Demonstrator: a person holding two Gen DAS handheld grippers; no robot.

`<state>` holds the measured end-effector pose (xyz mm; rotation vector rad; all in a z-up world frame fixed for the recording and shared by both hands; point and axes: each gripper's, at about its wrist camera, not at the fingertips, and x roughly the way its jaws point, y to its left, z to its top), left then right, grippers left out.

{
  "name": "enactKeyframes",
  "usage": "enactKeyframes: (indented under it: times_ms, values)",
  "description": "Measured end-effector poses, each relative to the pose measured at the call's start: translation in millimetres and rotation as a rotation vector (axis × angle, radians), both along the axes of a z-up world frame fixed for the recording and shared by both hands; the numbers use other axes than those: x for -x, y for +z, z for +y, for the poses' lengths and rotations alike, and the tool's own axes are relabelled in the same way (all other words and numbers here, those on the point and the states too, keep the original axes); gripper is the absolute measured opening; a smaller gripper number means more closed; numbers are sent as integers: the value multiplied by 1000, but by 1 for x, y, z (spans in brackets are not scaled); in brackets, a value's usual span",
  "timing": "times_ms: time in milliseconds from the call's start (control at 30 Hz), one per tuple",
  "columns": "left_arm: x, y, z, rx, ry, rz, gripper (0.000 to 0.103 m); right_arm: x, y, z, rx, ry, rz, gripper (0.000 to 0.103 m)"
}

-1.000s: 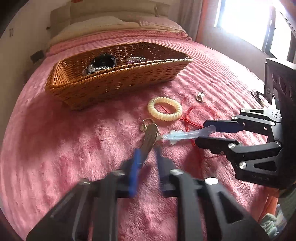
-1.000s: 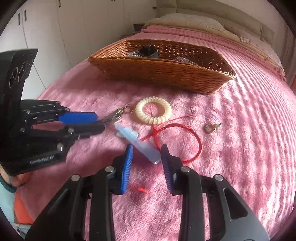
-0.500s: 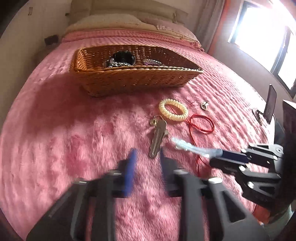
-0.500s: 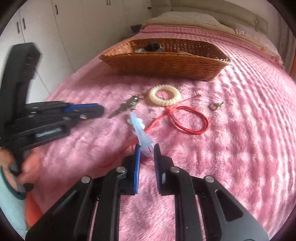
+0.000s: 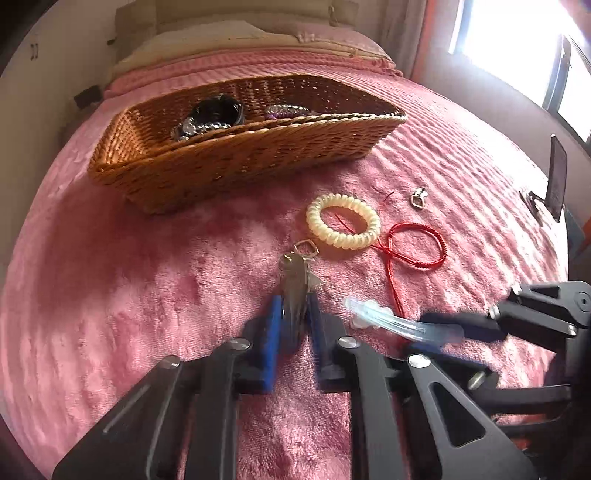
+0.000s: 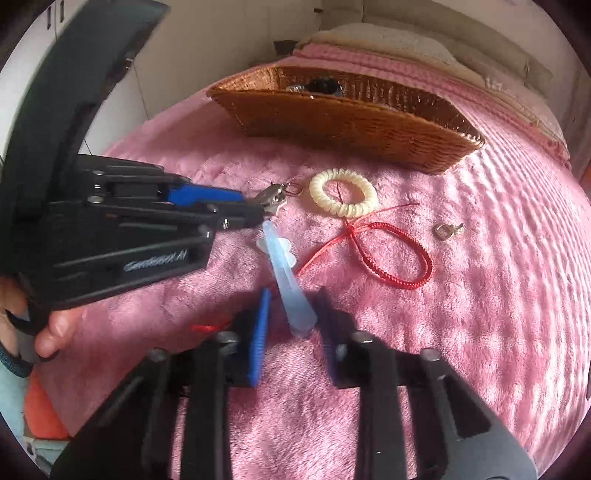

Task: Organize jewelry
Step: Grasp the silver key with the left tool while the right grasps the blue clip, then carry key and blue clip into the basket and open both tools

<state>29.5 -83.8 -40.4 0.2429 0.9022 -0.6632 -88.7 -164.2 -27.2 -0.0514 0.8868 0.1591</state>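
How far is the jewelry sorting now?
Done: a few pieces lie in the basket. In hand: the left hand-held gripper straddles the keys; the right hand-held gripper straddles the blue clip. Left: hair tie, red cord, small clasp.

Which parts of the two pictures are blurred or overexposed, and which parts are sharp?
Left wrist view: the window is blown out white; the right gripper and its translucent blue clip are motion-smeared; the wicker basket is sharp. Right wrist view: the spiral hair tie and red cord bracelet are sharp; the near fingertips are soft; edges bend, fisheye.
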Motion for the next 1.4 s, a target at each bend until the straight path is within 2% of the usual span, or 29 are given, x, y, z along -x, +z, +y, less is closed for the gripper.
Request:
enactKeyframes:
  times_ms: [167, 267, 333, 433, 600, 700, 733, 933, 1067, 1167, 1200, 1233, 1300, 1400]
  values:
    - [18, 5, 15, -29, 76, -61, 11, 27, 11, -17, 14, -112, -66, 11]
    - [30, 4, 33, -37, 147, -61, 11, 41, 11, -34, -28, -190, -60, 11]
    - [37, 2, 47, -44, 197, -57, 11, 47, 5, -44, -92, -205, -36, 11]
    - [46, 1, 67, 8, 225, -32, 11, 51, -3, -51, -161, -195, -6, 11]
    - [56, -2, 81, 51, 242, -26, 12, 74, -4, -48, -140, -197, -22, 11]
    - [59, -3, 82, 65, 249, -29, 12, 80, -5, -49, -156, -197, -17, 17]
    - [61, -2, 83, 73, 248, -25, 12, 81, -3, -51, -163, -198, -19, 19]
    - [70, -2, 89, 126, 232, 1, 12, 66, -5, -55, -174, -222, -11, 21]
    - [72, -3, 87, 136, 227, -6, 22, 62, -7, -49, -132, -245, -35, 21]
    - [76, -3, 78, 93, 220, -36, 28, 63, -9, -44, -98, -249, -46, 20]
    - [77, -3, 75, 72, 218, -51, 25, 65, -8, -42, -82, -246, -50, 16]
    - [79, -3, 72, 52, 220, -67, 12, 66, -8, -40, -75, -243, -53, 12]
    - [80, -2, 71, 37, 229, -86, 12, 69, -5, -40, -88, -224, -65, 11]
    - [83, 8, 75, 88, 225, -104, 11, 73, 3, -40, -104, -219, -85, 11]
